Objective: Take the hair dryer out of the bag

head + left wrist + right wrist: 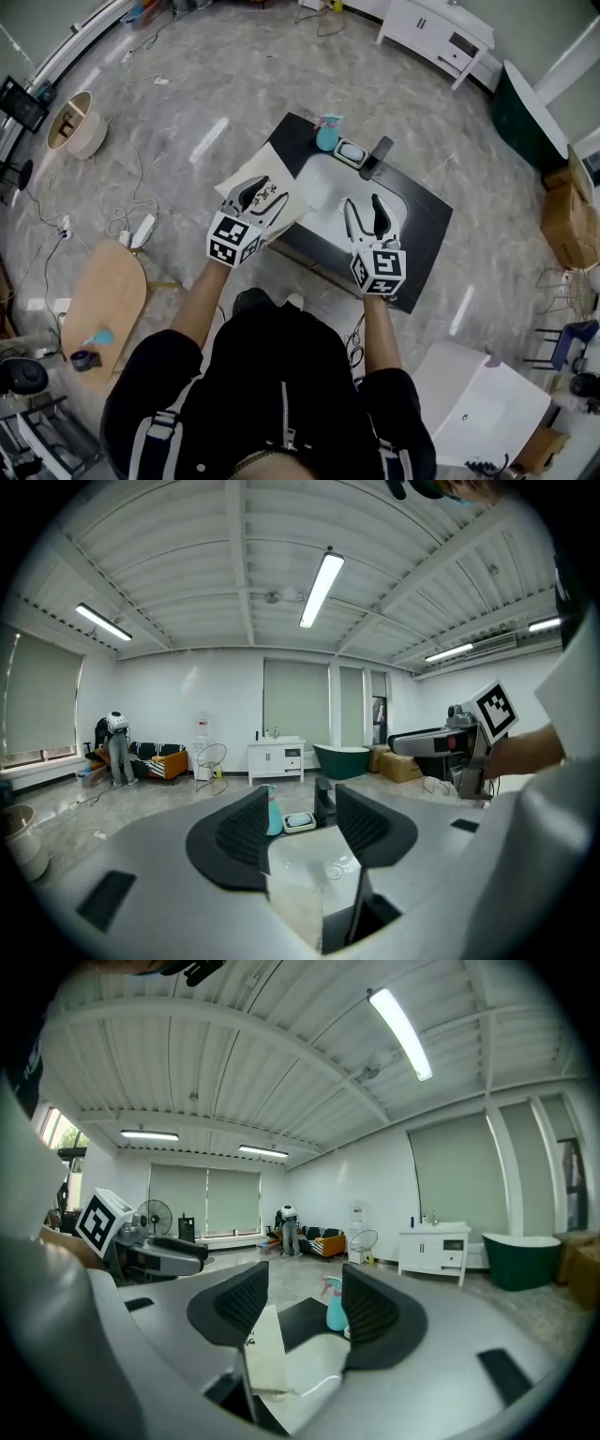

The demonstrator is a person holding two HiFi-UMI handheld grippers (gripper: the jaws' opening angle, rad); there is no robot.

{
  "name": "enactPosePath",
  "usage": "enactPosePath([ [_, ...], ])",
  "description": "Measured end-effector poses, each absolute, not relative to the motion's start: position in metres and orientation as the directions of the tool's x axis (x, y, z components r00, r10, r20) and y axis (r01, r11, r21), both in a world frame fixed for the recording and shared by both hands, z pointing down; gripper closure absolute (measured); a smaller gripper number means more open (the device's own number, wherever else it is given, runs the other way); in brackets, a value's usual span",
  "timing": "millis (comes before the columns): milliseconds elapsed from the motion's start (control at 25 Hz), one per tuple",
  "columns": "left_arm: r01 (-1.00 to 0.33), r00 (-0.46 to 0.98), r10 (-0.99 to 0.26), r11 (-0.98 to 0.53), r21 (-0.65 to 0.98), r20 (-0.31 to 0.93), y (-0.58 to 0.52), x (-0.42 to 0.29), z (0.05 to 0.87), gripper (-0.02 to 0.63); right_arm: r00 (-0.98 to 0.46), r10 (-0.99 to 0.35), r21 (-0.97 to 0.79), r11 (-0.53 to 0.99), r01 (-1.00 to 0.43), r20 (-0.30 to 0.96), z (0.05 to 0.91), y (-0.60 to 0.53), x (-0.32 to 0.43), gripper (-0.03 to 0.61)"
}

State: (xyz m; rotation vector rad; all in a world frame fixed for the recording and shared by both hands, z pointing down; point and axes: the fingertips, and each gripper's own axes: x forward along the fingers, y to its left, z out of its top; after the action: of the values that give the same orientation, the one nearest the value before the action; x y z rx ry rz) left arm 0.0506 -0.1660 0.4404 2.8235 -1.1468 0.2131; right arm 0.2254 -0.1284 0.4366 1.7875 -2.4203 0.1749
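Bag (277, 169) of pale paper is laid just left of the sink (323, 183). The left gripper (262, 199) is held over it, jaws wide apart, nothing gripped. The right gripper (364, 211), likewise open and empty, is held over the sink.

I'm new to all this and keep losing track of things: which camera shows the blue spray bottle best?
The head view: the spray bottle shows whole and unblocked, though small. The right gripper view shows the bottle side-on, one edge cut off by a jaw. The left gripper view shows only a sliver beside a jaw.
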Motion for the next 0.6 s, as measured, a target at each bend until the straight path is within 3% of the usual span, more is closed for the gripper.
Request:
enactPosePath([
  [600,-0.724,0.682,-0.709,-0.690,0.023,0.180,-0.175,0.041,0.455,0.377,-0.332,-0.926,-0.020,0.334,-0.942,0.178,0.448,-0.145,0.218,0.336],
])
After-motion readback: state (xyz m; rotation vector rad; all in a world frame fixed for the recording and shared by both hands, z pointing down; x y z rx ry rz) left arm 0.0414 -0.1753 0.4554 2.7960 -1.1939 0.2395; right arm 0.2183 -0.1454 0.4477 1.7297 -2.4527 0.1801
